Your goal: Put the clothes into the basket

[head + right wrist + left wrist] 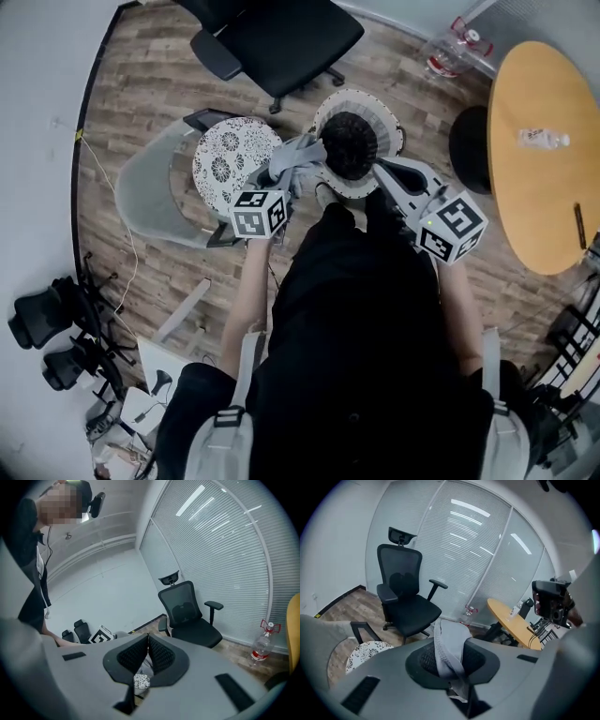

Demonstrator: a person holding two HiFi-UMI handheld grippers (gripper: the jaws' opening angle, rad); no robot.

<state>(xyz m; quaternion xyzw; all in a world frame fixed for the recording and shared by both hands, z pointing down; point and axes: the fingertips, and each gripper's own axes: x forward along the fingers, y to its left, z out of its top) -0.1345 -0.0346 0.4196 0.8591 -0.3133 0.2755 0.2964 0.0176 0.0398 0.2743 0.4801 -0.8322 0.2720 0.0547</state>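
**Head view: grey cloth held beside the basket**

Your left claw (286,176) pinches a grey cloth (300,155), whose length runs along the jaws. The basket (389,117) sits just right of it. Your right claw (384,172) is closed and empty. The basket's dark inside hides any contents.

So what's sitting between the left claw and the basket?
A grey garment, pinched in the left claw and bunched right beside the basket rim. The head view shows it best.
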